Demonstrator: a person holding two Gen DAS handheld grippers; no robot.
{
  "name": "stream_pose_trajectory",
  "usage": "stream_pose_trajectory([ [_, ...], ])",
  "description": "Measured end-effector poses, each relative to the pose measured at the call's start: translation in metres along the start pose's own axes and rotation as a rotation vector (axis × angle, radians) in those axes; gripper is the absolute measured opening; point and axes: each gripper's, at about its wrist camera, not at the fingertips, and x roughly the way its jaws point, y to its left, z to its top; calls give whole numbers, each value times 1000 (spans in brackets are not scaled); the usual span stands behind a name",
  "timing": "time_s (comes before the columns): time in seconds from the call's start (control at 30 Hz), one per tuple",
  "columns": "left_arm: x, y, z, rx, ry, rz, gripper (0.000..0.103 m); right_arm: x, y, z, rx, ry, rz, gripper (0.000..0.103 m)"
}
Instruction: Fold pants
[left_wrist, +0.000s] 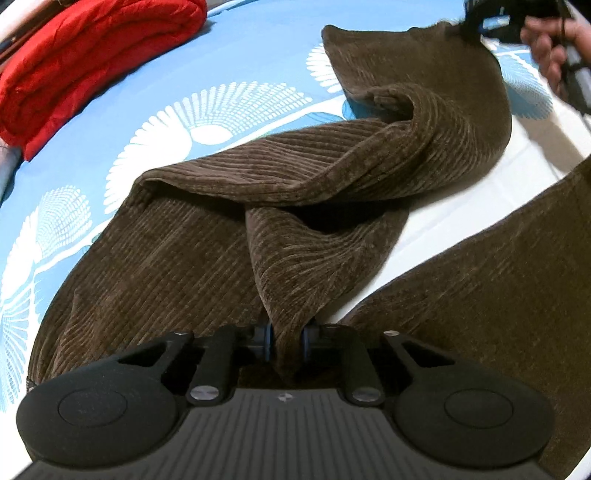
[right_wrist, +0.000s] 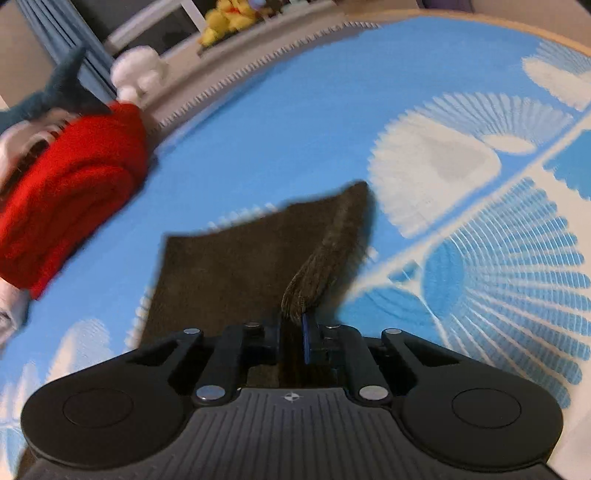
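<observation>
Brown corduroy pants (left_wrist: 303, 177) lie twisted across a blue and white patterned bedspread (left_wrist: 236, 55). My left gripper (left_wrist: 287, 338) is shut on a bunched fold of the pants near the crotch. One leg runs away to the upper right, where my right gripper (left_wrist: 476, 18) holds its end, with a hand behind it. In the right wrist view my right gripper (right_wrist: 295, 332) is shut on the edge of the pants leg end (right_wrist: 236, 269), which hangs over the bedspread (right_wrist: 295, 129). A second leg (left_wrist: 491, 280) lies at the right.
A folded red blanket (left_wrist: 88, 62) sits at the far left of the bed; it also shows in the right wrist view (right_wrist: 70, 195). Plush toys (right_wrist: 229, 18) and a white object (right_wrist: 136, 74) stand beyond the bed's edge. A white part of the bedspread (left_wrist: 517, 155) lies between the legs.
</observation>
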Motion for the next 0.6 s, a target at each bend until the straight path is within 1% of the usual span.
stream_pose_trajectory([
  [0.07, -3, 5, 3, -33, -21, 9, 14, -22, 14, 12, 3, -85, 21, 9],
  [0.1, -6, 6, 3, -48, -32, 12, 14, -40, 20, 18, 18, -167, 9, 8],
  [0.13, -9, 6, 3, -51, -43, 16, 14, -61, 25, 23, 52, -277, -21, 8],
  [0.2, -12, 3, 3, -37, -55, 13, 13, -105, 28, 27, 124, -509, -142, 8],
  [0.23, -14, 3, 2, -32, -59, 1, 13, -120, 26, 26, 125, -585, -209, 8],
  [0.27, -16, 3, 2, -28, -59, -9, 13, -126, 20, 26, 120, -607, -270, 8],
  [0.3, -18, 3, 0, -19, -51, -22, 13, -122, 7, 23, 128, -570, -332, 8],
  [0.33, -17, 3, -1, -9, -39, -26, 13, -114, -7, 20, 151, -507, -389, 8],
  [0.37, -14, 4, -3, 0, -25, -23, 13, -100, -26, 15, 185, -401, -444, 8],
  [0.4, -11, 4, -6, 5, -10, -18, 13, -83, -48, 7, 230, -267, -489, 8],
  [0.43, -9, 6, -8, 4, 6, -23, 13, -69, -66, -1, 276, -156, -505, 8],
  [0.47, -7, 7, -9, 0, 16, -31, 13, -60, -86, -12, 341, -68, -506, 8],
  [0.5, -7, 8, -9, -3, 18, -36, 13, -58, -100, -19, 394, -32, -491, 8],
  [0.53, -9, 9, -9, -5, 14, -43, 13, -61, -104, -20, 413, -41, -472, 8],
  [0.6, -11, 13, -5, -15, 4, -54, 13, -71, -98, -10, 389, -69, -457, 8],
])
